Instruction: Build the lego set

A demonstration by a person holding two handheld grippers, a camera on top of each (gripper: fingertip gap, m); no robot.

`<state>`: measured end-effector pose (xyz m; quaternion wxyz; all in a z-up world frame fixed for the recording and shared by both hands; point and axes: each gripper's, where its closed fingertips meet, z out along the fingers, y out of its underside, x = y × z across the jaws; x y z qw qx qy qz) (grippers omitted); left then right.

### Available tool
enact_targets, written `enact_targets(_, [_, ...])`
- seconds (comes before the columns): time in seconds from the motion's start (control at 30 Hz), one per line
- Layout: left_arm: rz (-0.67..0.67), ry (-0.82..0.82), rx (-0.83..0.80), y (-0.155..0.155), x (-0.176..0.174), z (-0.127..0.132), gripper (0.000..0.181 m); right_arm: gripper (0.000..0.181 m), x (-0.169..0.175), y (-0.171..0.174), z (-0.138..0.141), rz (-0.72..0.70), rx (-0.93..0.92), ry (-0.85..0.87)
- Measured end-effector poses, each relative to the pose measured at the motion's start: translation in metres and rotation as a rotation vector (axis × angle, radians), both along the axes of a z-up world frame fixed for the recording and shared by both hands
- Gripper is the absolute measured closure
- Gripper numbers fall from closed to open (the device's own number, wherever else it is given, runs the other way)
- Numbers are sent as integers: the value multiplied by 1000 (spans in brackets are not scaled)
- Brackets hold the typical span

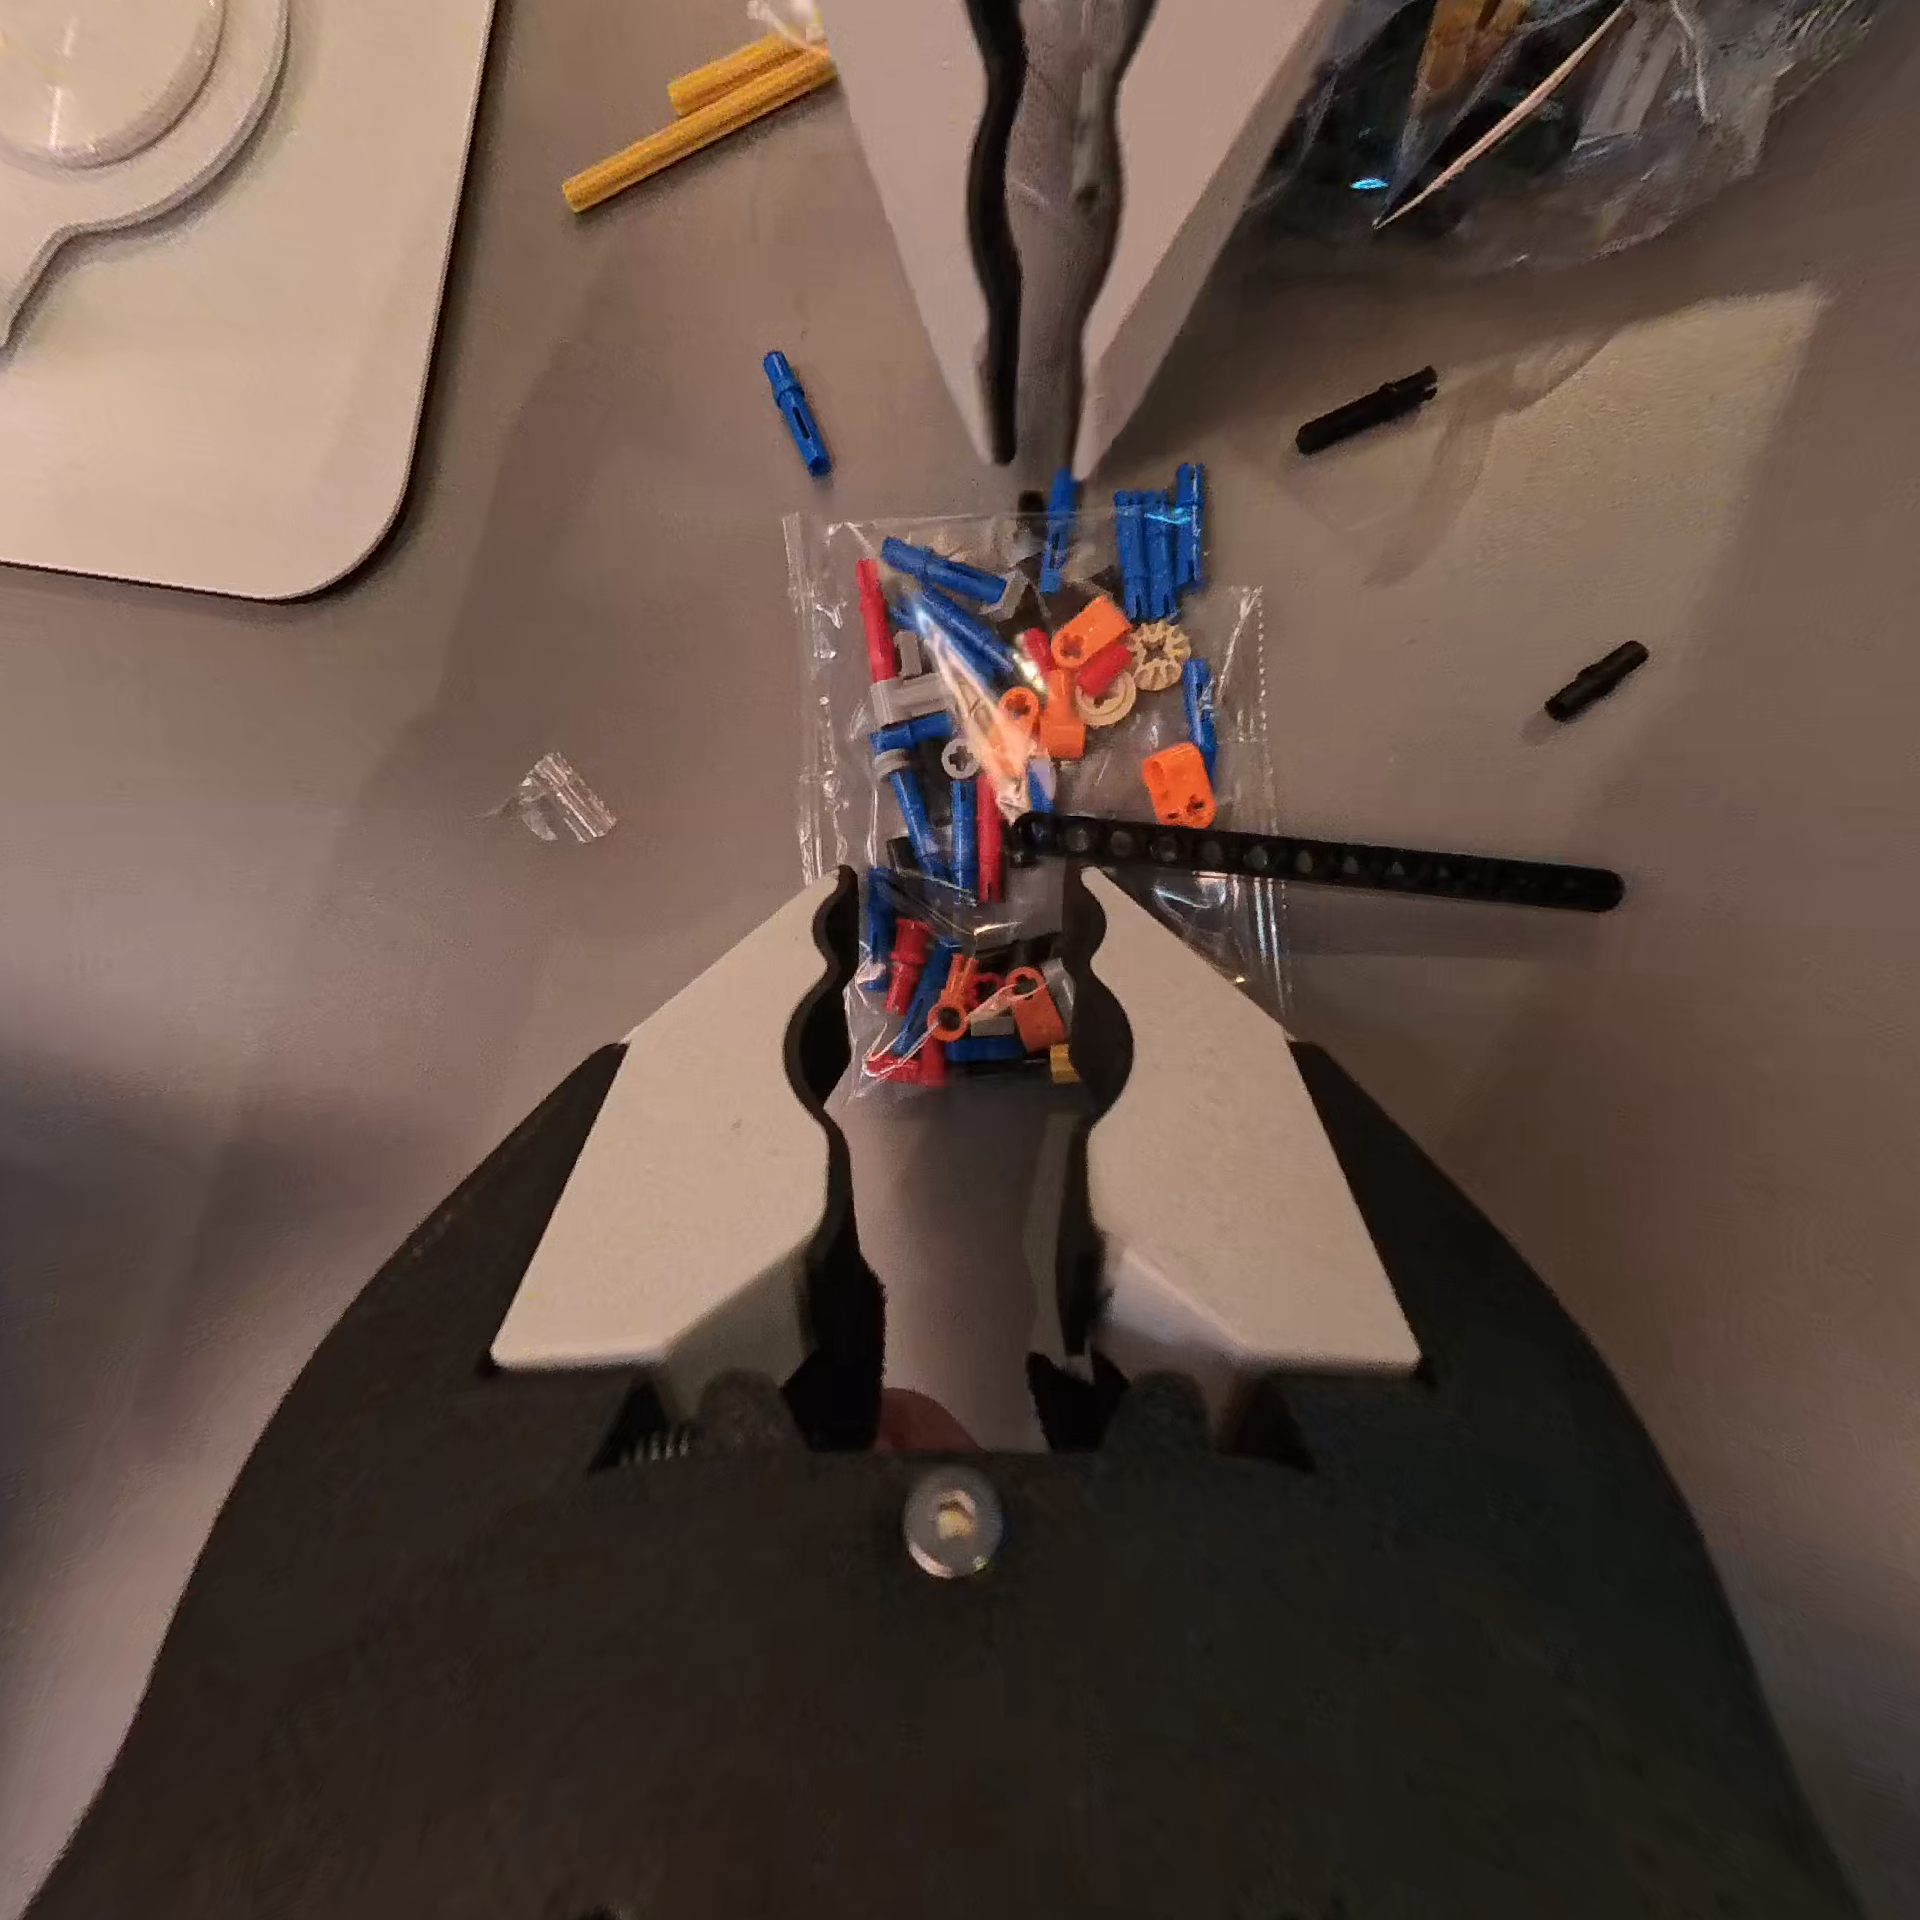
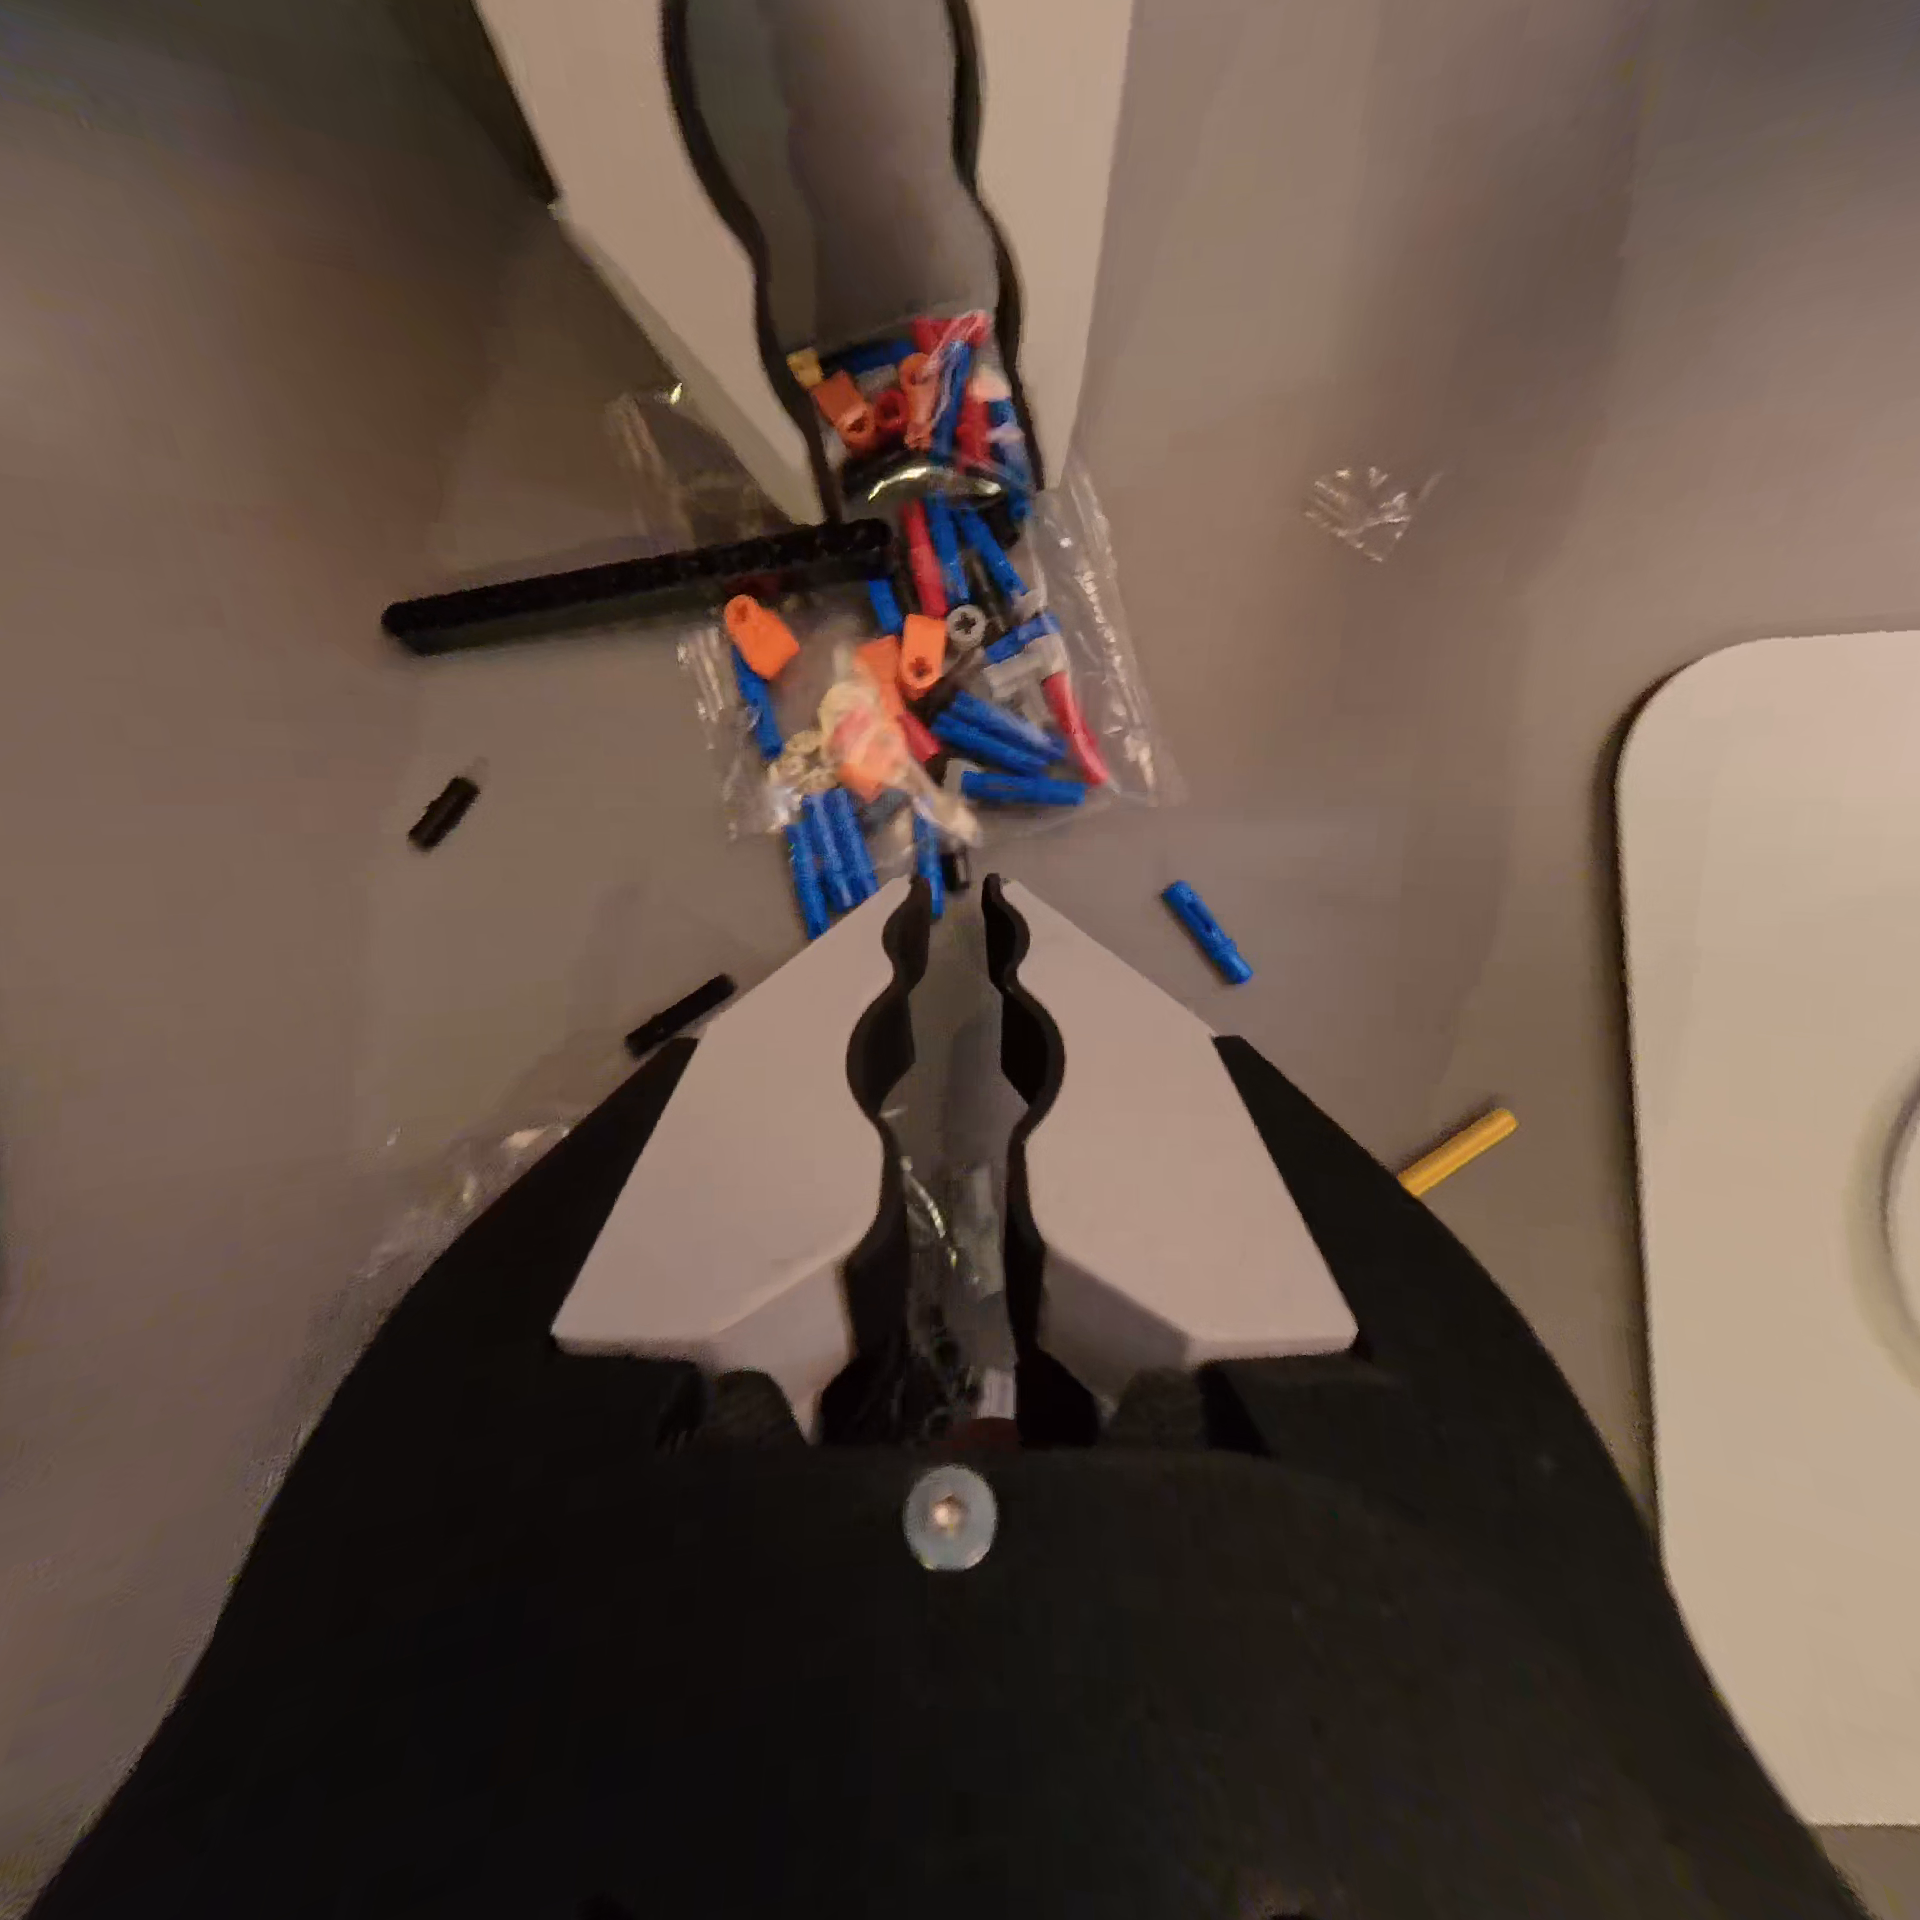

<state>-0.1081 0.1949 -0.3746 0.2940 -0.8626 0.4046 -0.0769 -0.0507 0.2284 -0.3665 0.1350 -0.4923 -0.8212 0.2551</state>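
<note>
Left gripper (image 1: 961, 883): jaws set wide, straddling near end of clear parts bag (image 1: 1039, 769), gripping nothing. Bag flat on grey desk (image 1: 416, 935), holding blue, red, orange pins and connectors. Long black beam (image 1: 1320, 857) laid across bag, extending right. Torn plastic scrap (image 1: 561, 800) left of bag. Loose blue pin (image 1: 796, 412) and two black pins (image 1: 1595, 681) beyond. Right gripper (image 2: 948, 883): jaws narrow, nearly together, tips at far end of bag, holding nothing visible. Yellow axles (image 1: 707, 114) and white board (image 1: 208, 312) near far-left corner.
</note>
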Motion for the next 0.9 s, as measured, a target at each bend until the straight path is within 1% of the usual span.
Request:
enact_targets(0.03, [0,-1,-1,0,0,0,145,172,2,-1,-1,4,7,0])
enact_targets(0.1, [0,-3,-2,0,0,0,145,171,4,-5,-1,7,-3,12])
enact_targets(0.17, [0,-4,-2,0,0,0,145,172,4,0,-6,-12,37,4])
enact_targets(0.27, [1,-1,-2,0,0,0,145,177,2,-1,-9,-23,30,4])
enact_targets(0.3, [1,0,-2,0,0,0,145,179,1,-2,-9,-22,28,6])
enact_targets(0.47, [-1,3,-5,0,0,0,146,180,3,0,-8,-25,34,-2])
enact_targets(0.57, [3,8,-10,-1,-3,0,146,181,7,2,-3,-31,15,3])
enact_targets(0.73, [22,2,-26,-2,-8,0,144,181,10,30,12,-75,43,29])
enact_targets(0.83, [24,8,-28,-2,-9,0,144,181,9,46,14,-40,99,24])
enact_targets(0.9, [22,14,-27,-2,-9,0,144,180,10,48,8,25,117,-7])
